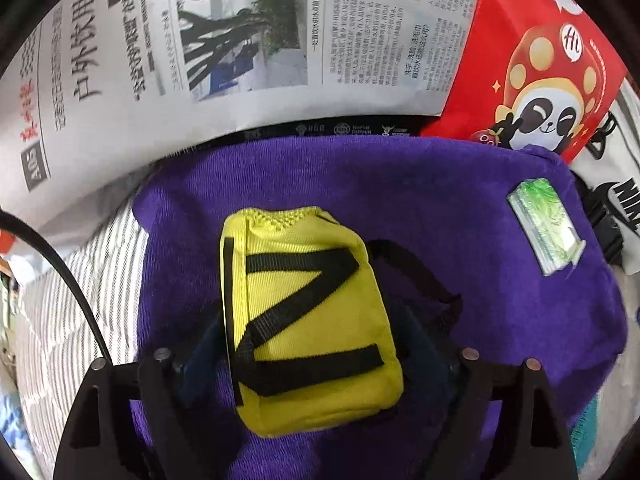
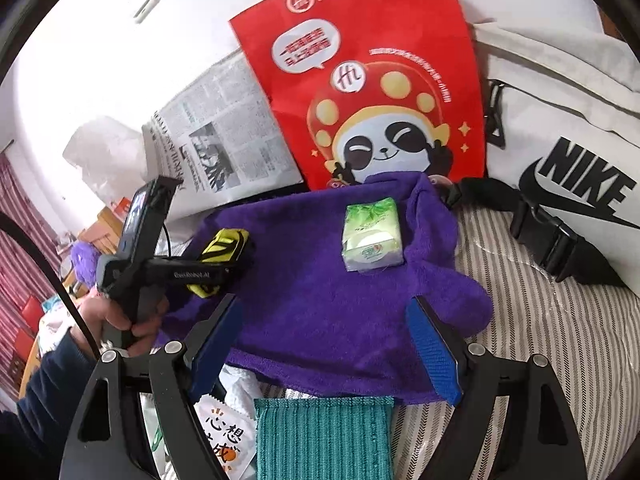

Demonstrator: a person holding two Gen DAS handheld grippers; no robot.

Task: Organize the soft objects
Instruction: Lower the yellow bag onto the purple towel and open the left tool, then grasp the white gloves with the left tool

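Striped bedding (image 2: 540,340) covers the bed and carries every item, with a white wall behind at 12 o'clock.

Largest items first. A white sports bag (image 2: 560,120) with a black buckle lies at 2 o'clock in the right wrist view. A newspaper (image 1: 200,40) is spread at 11 o'clock, partly under a red paper bag (image 2: 360,80) printed with a panda. A purple towel (image 2: 320,280) lies flat at the centre, its far edge touching the red bag. A teal knitted cloth (image 2: 324,436) sits at 6 o'clock, just beside the towel's near edge.

On the towel rest two small things, well apart: a yellow pouch (image 1: 308,320) with black straps on the left portion, and a green tissue pack (image 2: 370,236) toward 1 o'clock.

Left gripper (image 1: 316,344): fingers spread, one on each side of the pouch. No pad appears to press on it, and the pouch lies on the towel, so it is judged released. A person's hand (image 2: 132,320) holds this tool. Right gripper (image 2: 328,344): fingers spread and empty, above the towel's near edge.

Risks, as judgement:
- The pouch's loose black strap lies near the left fingers; withdrawal could snag it and drag the pouch.
- Any pull on the towel by the right fingers would shift or tip both items resting on it.
- The tissue pack, slick in its wrapper, could slide off a lifted fold.
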